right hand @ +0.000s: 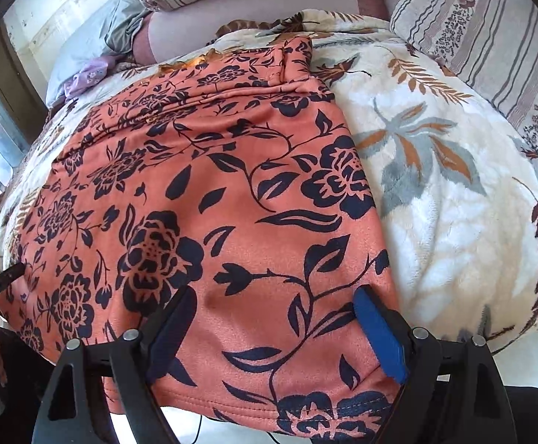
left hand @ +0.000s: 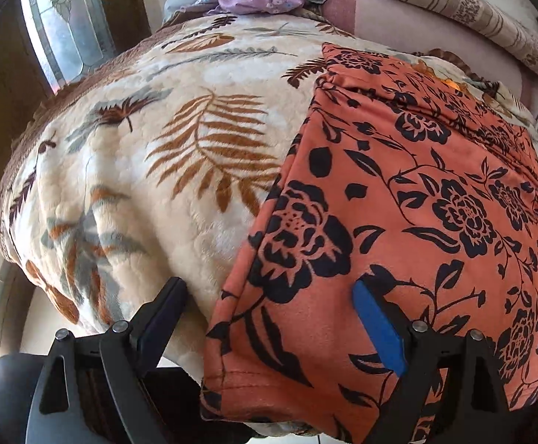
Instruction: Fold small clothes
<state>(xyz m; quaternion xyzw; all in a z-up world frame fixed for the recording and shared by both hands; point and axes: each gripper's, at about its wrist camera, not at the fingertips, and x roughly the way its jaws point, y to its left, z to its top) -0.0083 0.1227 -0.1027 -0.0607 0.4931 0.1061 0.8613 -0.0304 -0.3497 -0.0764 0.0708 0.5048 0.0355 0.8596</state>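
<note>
- The orange garment (left hand: pixel 398 203) with a dark flower print lies spread flat on a leaf-patterned blanket (left hand: pixel 150 155) that covers the bed.
- The left tool (left hand: pixel 269 322) is spread wide over the garment's near left corner: its blue-padded finger (left hand: pixel 380 329) is over the cloth, the other over the blanket beside the edge. Nothing is pinched.
- The right tool (right hand: pixel 274 329) is spread wide above the near right part of the garment (right hand: pixel 202 192), both fingers over cloth and gripping nothing.
- Striped pillows (right hand: pixel 491 48) and a lilac cloth (left hand: pixel 258 0) lie at the far end, well apart from the garment.
- The left view alone shows a window (left hand: pixel 65 29); the right view alone shows the other tool's tip (right hand: pixel 10 275) at the garment's left edge.
</note>
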